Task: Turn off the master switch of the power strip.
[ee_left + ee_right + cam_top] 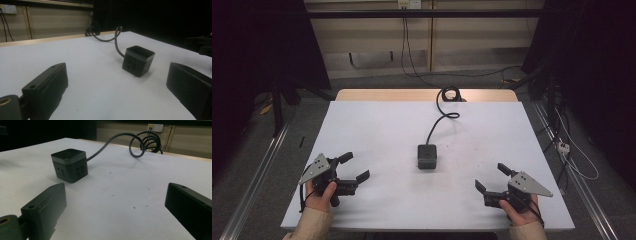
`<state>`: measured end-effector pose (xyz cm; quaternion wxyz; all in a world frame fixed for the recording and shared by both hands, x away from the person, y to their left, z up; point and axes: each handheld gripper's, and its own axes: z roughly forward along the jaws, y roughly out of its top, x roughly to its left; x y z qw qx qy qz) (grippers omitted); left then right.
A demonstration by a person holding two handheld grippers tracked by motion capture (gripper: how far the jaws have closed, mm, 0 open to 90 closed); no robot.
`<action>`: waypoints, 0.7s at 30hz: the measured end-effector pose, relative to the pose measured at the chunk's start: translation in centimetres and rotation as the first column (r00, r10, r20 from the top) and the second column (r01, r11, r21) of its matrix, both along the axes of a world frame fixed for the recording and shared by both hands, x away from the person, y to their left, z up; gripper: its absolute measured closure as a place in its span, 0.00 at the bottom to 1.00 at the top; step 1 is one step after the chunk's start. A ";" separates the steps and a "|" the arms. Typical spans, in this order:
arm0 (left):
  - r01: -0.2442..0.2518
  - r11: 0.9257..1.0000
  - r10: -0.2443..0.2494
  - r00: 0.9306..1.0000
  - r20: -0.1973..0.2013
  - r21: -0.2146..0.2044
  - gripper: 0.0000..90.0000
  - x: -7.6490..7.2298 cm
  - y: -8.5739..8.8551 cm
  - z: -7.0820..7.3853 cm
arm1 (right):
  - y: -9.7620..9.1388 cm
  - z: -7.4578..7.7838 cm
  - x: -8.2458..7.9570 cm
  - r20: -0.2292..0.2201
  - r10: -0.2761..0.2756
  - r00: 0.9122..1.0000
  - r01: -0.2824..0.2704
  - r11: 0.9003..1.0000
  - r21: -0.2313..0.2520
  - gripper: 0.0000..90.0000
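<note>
Sitting at the middle of the white surface point(377, 130), the black socket cube point(427, 157) bears no writing I can read; its cable point(443, 116) loops off the far edge. Left tool point(351, 167) and right tool point(493, 177) rest near the front corners, well apart from it, jaws wide and empty.

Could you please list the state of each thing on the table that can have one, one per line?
Socket cube: upright on the table, untouched, nothing plugged into the faces that show.
Cable: attached to the cube, slack, coiled at the table's far edge.
Left gripper: open, empty, resting near the front edge.
Right gripper: open, empty, resting near the front edge.
</note>
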<state>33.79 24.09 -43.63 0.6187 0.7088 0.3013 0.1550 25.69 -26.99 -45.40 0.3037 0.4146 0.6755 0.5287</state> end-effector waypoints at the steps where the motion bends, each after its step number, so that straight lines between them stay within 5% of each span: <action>1: 0.001 1.000 -0.001 1.000 0.000 -0.001 0.04 0.0 0.0 0.0 | 0.0 0.0 0.0 -0.001 0.001 1.000 -0.001 1.000 0.000 0.04; 7: -0.020 1.000 0.020 1.000 0.003 -0.010 0.03 0.0 -0.1 0.2 | -0.1 0.0 0.0 0.004 0.000 1.000 0.000 1.000 -0.004 0.04; 11: 0.002 0.999 -0.001 1.000 0.006 -0.052 0.02 0.1 -0.4 0.6 | -0.1 0.1 0.0 0.006 -0.001 1.000 0.001 1.000 -0.002 0.04; 21: 0.047 0.999 -0.048 0.998 -0.037 -0.028 0.02 0.8 -2.9 1.2 | 0.1 0.2 0.1 0.007 0.006 1.000 -0.006 1.000 -0.002 0.04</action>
